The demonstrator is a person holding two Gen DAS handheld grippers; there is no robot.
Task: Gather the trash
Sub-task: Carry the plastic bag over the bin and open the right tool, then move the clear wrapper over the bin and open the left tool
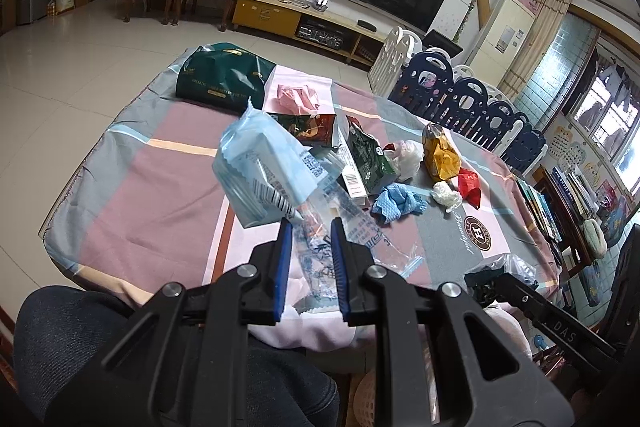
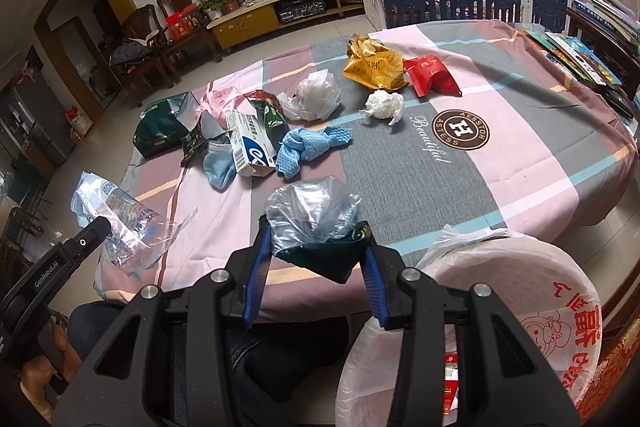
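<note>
Left gripper: fingers clamped on clear printed wrapper, held above table. Right gripper: fingers gripping crumpled dark-green plastic packet.

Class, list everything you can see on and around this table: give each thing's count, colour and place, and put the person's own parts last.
Table: one, pink-grey cloth.
Dark green bag: one, far left corner.
Pink wrapper: one, crumpled, beside that bag.
White-blue box: one, left of centre.
Blue cloth: one, crumpled, centre.
Yellow packet: one, far side.
Red packet: one, right of the yellow.
White tissue: one, near the logo.
Lined bin: one, white liner, near right.
Left gripper: jaws pinching clear printed wrapper.
Right gripper: jaws holding clear-and-dark bag.
</note>
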